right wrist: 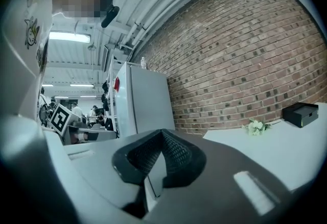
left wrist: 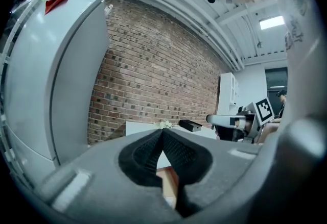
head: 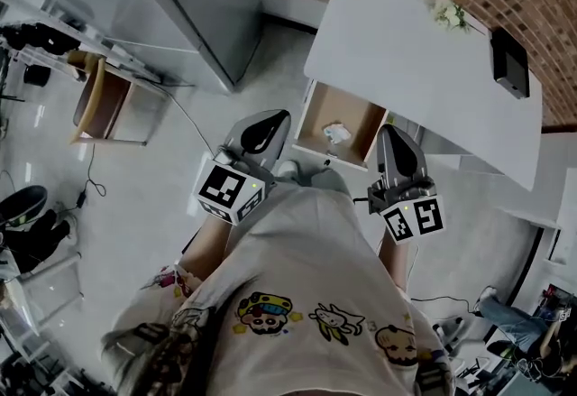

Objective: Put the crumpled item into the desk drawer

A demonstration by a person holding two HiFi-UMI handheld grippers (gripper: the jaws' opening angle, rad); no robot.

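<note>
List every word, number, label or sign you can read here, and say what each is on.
No readable text anywhere.
Marker cubes on the left gripper and right gripper: black-and-white square patterns, no letters.
Shirt: cartoon prints, no legible words.
Red tag on the fridge: too blurred to read.
Black box on the desk: no print visible.

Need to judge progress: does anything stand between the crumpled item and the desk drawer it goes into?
Nothing visible does: the crumpled item already lies inside the open drawer, on its wooden bottom.
</note>
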